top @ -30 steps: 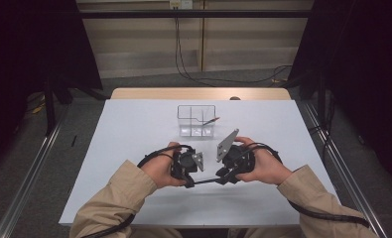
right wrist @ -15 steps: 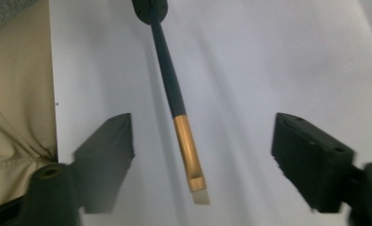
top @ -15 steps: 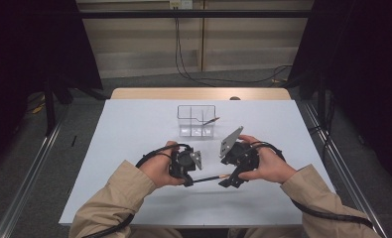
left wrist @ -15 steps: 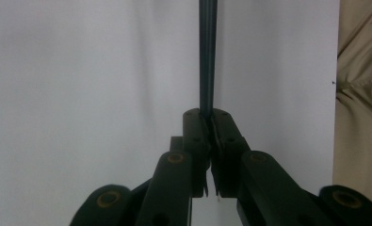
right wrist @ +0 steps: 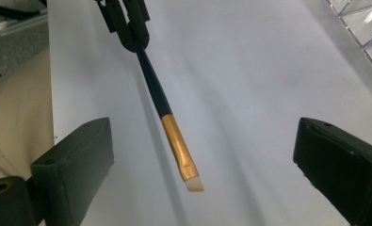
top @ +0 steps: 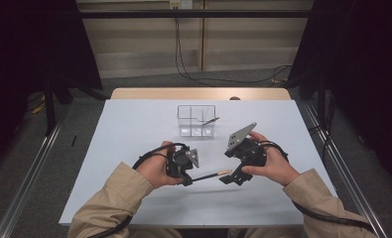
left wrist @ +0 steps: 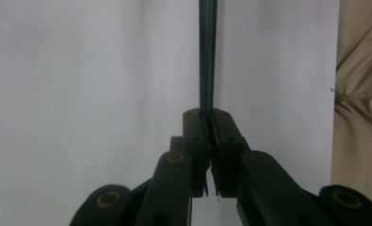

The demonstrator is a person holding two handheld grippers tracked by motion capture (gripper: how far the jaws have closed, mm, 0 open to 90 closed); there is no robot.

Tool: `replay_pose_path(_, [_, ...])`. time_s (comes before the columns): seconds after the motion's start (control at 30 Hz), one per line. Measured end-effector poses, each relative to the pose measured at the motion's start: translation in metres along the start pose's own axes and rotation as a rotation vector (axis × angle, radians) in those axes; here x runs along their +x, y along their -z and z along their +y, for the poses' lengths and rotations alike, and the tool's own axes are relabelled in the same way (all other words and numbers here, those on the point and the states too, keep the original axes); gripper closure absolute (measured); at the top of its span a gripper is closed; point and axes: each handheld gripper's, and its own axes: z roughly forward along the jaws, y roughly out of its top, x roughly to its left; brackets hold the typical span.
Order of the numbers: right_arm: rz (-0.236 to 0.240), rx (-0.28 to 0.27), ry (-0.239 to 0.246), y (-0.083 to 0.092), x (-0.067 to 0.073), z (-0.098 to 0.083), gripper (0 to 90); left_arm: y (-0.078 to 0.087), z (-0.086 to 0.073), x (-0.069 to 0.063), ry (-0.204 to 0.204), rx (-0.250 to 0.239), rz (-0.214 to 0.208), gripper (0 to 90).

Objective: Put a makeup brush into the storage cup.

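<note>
Right tongs (top: 231, 177) have just been opening, letting go of the brush (top: 211, 175); left tongs (top: 186, 179) are clenching its handle. Two brushes total, the other (top: 208, 120) sitting at 12 o'clock.

The counter (top: 134, 148) has a pale, white-grey top with a wooden strip along its far edge. A clear compartmented organizer (top: 197, 120) stands directly on it near the far middle, with a brush (top: 211, 120) resting across its right side.
</note>
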Motion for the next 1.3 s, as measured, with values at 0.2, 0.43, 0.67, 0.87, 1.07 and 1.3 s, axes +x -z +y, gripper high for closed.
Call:
replay_pose_path(0.2, [0.020,-0.113,-0.028,0.002,0.000,-0.006,4.2,0.000,-0.002,-0.001,0.013,-0.028,-0.001,85.9])
replay_pose_path(0.43, [0.011,-0.259,-0.061,0.004,0.000,-0.013,4.2,0.001,-0.005,-0.001,0.019,-0.052,0.001,85.9])
replay_pose_path(0.67, [0.006,-0.349,-0.087,0.004,0.002,-0.017,3.6,0.000,-0.008,-0.001,0.033,-0.075,-0.004,85.9])
replay_pose_path(0.87, [-0.004,-0.414,-0.088,0.004,0.004,-0.018,3.5,0.000,-0.010,-0.001,0.043,-0.095,-0.001,85.9])
replay_pose_path(1.07, [-0.014,-0.459,-0.096,0.003,0.004,-0.022,3.3,0.001,-0.011,-0.001,0.046,-0.118,0.000,85.9])
replay_pose_path(1.3, [-0.029,-0.480,-0.109,0.004,0.005,-0.022,3.2,0.001,-0.018,0.000,0.074,-0.196,-0.004,85.9])
